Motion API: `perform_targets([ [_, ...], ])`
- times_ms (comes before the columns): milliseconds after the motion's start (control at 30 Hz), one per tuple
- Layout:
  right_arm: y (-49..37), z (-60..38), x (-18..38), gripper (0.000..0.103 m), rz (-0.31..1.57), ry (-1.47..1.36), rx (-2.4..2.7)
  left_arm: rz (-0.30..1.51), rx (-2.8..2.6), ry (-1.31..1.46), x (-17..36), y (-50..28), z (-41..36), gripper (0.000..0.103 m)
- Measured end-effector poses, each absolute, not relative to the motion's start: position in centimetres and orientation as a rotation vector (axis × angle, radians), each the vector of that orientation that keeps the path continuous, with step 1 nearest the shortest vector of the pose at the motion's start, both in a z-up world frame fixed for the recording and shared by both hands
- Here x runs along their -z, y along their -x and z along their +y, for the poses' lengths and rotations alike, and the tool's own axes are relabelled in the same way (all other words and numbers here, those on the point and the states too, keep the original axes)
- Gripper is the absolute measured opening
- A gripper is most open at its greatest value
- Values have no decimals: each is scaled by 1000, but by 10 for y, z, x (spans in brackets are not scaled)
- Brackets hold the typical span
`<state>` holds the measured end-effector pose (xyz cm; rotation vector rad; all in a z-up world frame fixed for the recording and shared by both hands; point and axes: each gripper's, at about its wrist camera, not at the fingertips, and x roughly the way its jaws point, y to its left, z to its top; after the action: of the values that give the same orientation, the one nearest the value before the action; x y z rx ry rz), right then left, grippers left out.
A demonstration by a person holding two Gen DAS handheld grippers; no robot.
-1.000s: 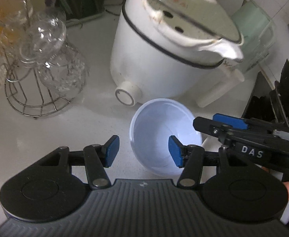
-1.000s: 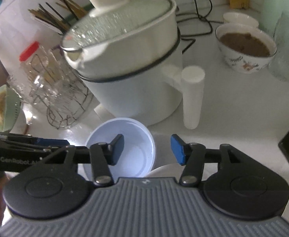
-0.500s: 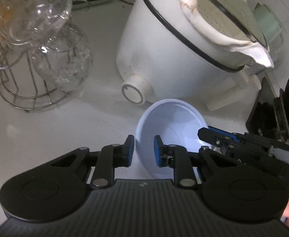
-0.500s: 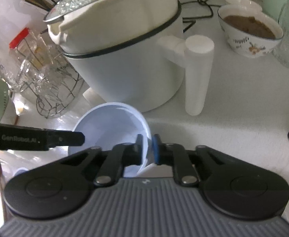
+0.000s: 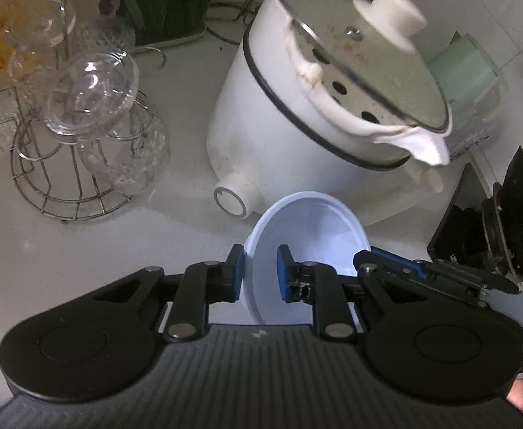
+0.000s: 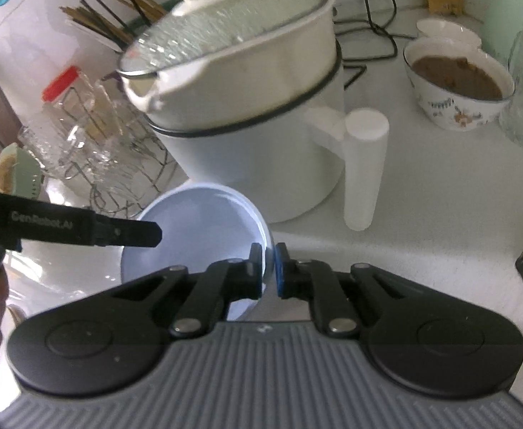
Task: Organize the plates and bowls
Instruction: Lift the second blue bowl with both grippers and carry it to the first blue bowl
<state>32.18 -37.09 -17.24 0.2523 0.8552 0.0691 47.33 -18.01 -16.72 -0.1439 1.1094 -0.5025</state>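
White countertop (image 6: 440,193), white cooker (image 5: 279,136), both jaws pinching pale bowl (image 6: 197,228) rim; glasses rack (image 5: 68,164)

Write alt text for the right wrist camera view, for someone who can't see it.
The right gripper is clamped on the near rim of a pale blue bowl on a white counter, while the left gripper's fingers hold the opposite rim. Behind stand a white lidded pot, a wire rack of glasses and a bowl of brown food.
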Motion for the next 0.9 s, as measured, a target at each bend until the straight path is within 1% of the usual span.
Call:
perform_targets([
  [167,-309,-365,155,10,831,-215,-86,1082,507,136,149,-454,-178,23],
  [433,-290,-363,139,10,794,-238,-84,1019,535,153,115,-430,-168,23],
  [567,-284,-362,129,10,774,-250,-84,969,548,143,104,-420,-166,23],
  [900,-270,-356,108,10,757,-312,-62,926,588,141,79,-405,-152,24],
])
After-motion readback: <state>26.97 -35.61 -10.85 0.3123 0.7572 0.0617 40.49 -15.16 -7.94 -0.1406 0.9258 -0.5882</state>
